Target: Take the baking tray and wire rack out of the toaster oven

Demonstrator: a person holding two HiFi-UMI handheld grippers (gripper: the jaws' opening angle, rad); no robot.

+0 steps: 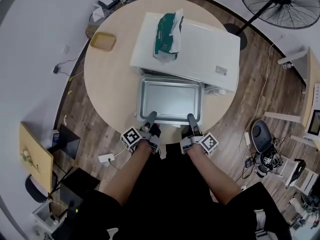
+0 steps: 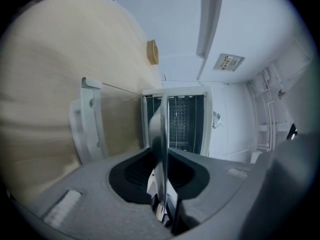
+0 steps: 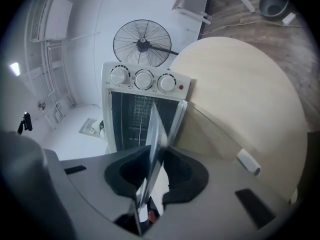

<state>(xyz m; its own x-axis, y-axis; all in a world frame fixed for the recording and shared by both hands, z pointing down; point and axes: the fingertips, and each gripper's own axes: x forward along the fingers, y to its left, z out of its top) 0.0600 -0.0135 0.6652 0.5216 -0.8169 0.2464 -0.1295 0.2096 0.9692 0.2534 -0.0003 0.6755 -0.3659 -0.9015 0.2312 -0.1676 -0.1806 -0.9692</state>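
The silver baking tray is drawn most of the way out of the white toaster oven, above its lowered door. My left gripper is shut on the tray's near rim at the left, and my right gripper is shut on the same rim at the right. In the left gripper view the tray runs edge-on between the jaws of the gripper toward the open oven. In the right gripper view the tray sits clamped in the gripper. A wire grid shows inside the oven cavity.
The oven stands on a round wooden table. A green tissue pack lies on the oven's top. A yellow dish sits at the table's far left. The glass door hangs open. A floor fan stands behind.
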